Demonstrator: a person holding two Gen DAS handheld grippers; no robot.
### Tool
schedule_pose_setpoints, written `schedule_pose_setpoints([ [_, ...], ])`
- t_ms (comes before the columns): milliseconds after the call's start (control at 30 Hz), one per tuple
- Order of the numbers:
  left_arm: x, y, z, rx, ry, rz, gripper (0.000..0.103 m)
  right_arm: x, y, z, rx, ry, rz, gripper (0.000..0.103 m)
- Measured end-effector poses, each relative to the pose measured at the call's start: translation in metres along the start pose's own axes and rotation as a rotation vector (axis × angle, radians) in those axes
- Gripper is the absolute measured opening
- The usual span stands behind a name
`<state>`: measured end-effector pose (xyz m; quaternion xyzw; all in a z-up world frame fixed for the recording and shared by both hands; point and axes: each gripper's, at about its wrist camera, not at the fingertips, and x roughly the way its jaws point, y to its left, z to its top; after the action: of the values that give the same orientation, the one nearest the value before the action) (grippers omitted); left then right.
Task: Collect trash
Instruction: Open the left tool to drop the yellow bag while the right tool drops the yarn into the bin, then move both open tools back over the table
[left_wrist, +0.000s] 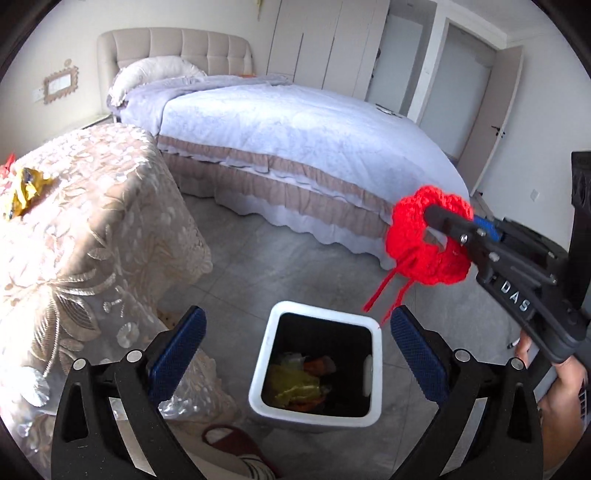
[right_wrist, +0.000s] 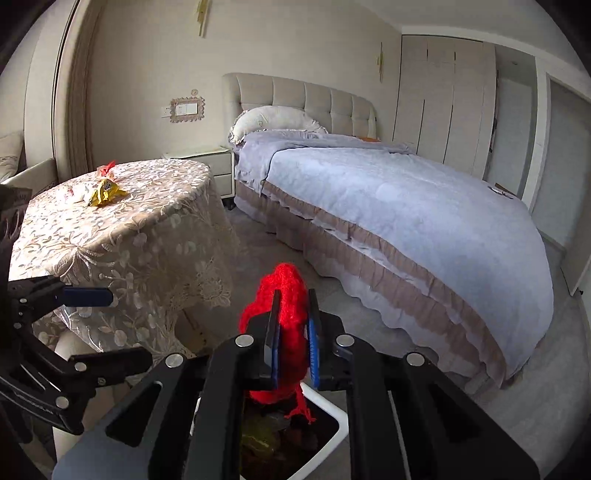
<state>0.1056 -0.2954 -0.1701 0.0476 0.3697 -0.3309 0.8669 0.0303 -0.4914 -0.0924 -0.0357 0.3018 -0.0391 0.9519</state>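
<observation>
While right gripper (right_wrist: 292, 332) pinches red yarn (right_wrist: 288, 295) above bin rim (left_wrist: 321, 307), left gripper (left_wrist: 295, 347) gapes

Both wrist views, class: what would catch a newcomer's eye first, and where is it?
The bright red knitted piece, clamped in the right gripper above the white bin, stands out most. Next is the yellow wrapper on the lace-covered table, beside the large bed.

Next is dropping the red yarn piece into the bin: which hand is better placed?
Right. The right gripper already grips the red yarn piece above the bin. The left gripper is open and holds nothing.
</observation>
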Motion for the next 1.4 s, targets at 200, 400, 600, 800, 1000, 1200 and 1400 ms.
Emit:
schedule_pose_setpoints([
  [200,-0.017,0.010,0.011,-0.015,-0.058,0.035,0.098,0.027,0.011,-0.016,-0.025,0.094,0.053,0.097],
  [400,-0.030,0.022,0.019,-0.036,-0.099,0.053,0.098,0.018,0.016,-0.006,-0.056,0.008,0.002,0.099],
  [600,-0.049,0.043,0.021,-0.065,-0.131,0.081,0.098,0.007,0.028,0.018,-0.096,-0.085,0.025,0.099],
  [800,-0.076,0.079,0.025,-0.113,-0.183,0.156,0.098,0.001,0.063,0.054,-0.164,-0.174,0.100,0.099],
  [1000,-0.112,0.131,0.028,-0.182,-0.236,0.270,0.098,0.005,0.108,0.089,-0.236,-0.242,0.203,0.099],
  [1200,-0.149,0.190,0.031,-0.257,-0.278,0.398,0.098,0.014,0.163,0.117,-0.296,-0.286,0.304,0.099],
  [1400,-0.175,0.233,0.031,-0.307,-0.304,0.471,0.098,0.028,0.214,0.142,-0.328,-0.300,0.390,0.099],
])
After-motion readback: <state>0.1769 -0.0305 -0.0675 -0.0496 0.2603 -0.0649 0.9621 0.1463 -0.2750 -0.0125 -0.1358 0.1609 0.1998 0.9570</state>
